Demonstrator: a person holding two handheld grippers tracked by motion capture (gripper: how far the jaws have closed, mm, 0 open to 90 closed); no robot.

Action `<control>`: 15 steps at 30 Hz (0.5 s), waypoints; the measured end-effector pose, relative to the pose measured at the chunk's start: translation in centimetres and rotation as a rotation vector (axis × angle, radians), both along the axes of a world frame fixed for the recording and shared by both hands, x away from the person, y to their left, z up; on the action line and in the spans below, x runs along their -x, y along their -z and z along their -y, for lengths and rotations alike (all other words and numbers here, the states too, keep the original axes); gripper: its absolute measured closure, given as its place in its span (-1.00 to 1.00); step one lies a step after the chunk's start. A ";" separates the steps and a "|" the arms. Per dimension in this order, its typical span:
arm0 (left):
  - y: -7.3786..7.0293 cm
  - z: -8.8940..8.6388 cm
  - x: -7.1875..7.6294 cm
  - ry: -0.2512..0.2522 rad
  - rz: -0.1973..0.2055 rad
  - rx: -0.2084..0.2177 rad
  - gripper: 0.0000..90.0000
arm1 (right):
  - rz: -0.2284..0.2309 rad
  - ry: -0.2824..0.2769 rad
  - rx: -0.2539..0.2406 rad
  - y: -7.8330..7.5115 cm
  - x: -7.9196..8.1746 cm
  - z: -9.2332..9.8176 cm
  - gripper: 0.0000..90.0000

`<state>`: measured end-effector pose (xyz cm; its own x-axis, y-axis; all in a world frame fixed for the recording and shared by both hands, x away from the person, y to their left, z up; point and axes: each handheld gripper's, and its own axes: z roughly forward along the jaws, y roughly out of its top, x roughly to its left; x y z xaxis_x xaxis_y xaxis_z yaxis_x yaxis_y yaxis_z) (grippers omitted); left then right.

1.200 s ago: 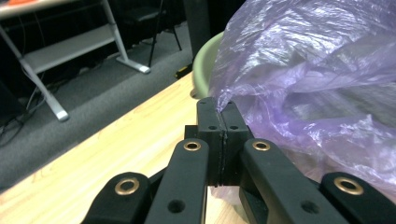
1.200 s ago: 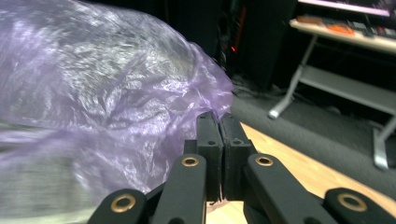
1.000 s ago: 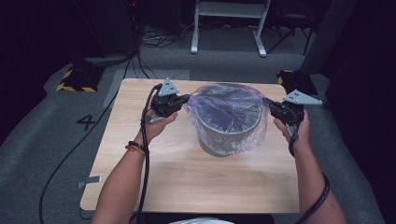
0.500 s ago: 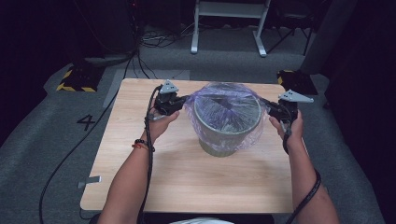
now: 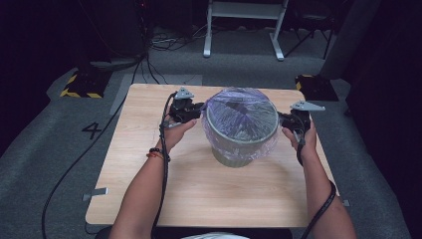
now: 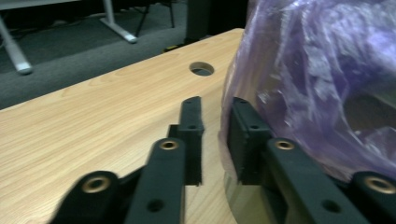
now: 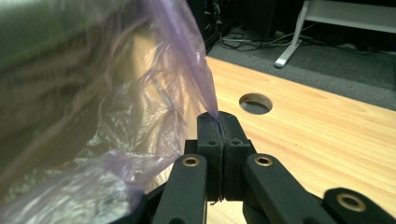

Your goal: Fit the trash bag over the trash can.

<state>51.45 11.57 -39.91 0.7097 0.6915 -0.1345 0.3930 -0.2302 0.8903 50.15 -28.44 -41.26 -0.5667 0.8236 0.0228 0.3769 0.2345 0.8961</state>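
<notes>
The left gripper has just been opening, off the bag; the right gripper pinches it beside the bin. Pull evenly down.

Grey bin upright mid-table — purple liner draped over its rim.

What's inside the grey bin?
A see-through purple plastic bag lines the grey bin and folds down over its rim. Dark folds show through the bag; whether anything lies at the bottom is hidden by the crinkled plastic.
</notes>
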 end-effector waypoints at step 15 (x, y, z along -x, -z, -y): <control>0.4 0.6 -1.1 -0.010 -0.037 -0.034 0.99 | -0.017 -0.022 0.027 0.7 -0.2 -0.7 1.00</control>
